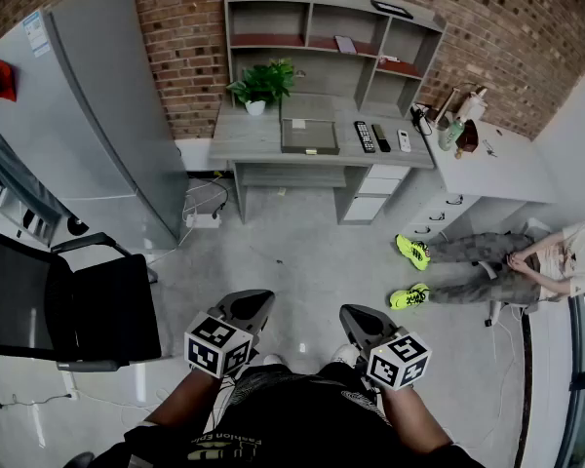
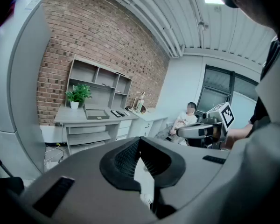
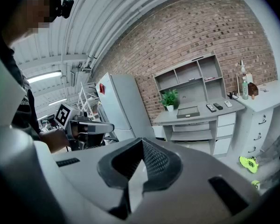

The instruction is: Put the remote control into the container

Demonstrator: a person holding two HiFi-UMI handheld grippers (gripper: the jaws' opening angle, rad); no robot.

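Observation:
Far across the floor, a grey desk (image 1: pixel 249 139) carries an open grey container (image 1: pixel 309 136). To its right lie three remote controls: two black (image 1: pixel 365 136) (image 1: pixel 381 137) and a white one (image 1: pixel 404 140). Both grippers are held low by my body, well short of the desk. The left gripper (image 1: pixel 256 300) and the right gripper (image 1: pixel 356 315) have their jaws together with nothing between them. The left gripper view shows its own gripper (image 2: pixel 139 141), the container (image 2: pixel 97 113) and the right gripper (image 2: pixel 196 131). The right gripper view shows its gripper (image 3: pixel 142 143), the container (image 3: pixel 188 112) and the remotes (image 3: pixel 211 108).
A black office chair (image 1: pixel 68 310) stands at my left. A tall grey fridge (image 1: pixel 88 115) sits left of the desk. A potted plant (image 1: pixel 261 84) is on the desk. A white drawer unit (image 1: pixel 478 174) adjoins it at right. A person (image 1: pixel 507 261) sits on the floor there.

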